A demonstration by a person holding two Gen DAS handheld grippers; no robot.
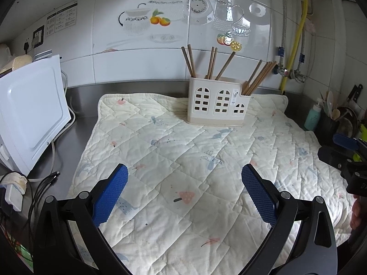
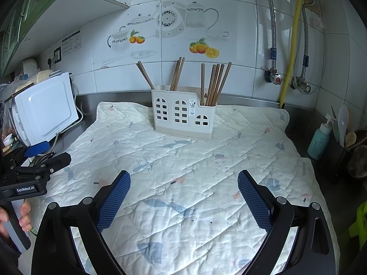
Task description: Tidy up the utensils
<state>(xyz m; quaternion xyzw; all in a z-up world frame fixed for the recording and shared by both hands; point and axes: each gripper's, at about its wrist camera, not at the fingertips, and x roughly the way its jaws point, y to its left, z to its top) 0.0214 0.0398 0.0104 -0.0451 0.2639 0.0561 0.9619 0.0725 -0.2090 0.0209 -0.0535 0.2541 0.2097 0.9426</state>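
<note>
Both grippers, left (image 1: 184, 190) and right (image 2: 183, 197), hang wide open and hold nothing. All the chopsticks (image 2: 212, 83) stand in the holder (image 2: 183, 114) on the mat (image 2: 183, 171). The sorting looks done or not begun; any next pick needs a reach to the holder

Steel counter (image 1: 87, 114), quilted mat (image 1: 183, 160), microwave (image 1: 29, 114)

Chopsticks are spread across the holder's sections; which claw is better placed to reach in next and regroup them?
Marginally the right claw: the holder sits nearly centred ahead of it, whereas from the left claw it lies off to the right. Both are open, empty, above the quilted mat, so the edge is slight.
</note>
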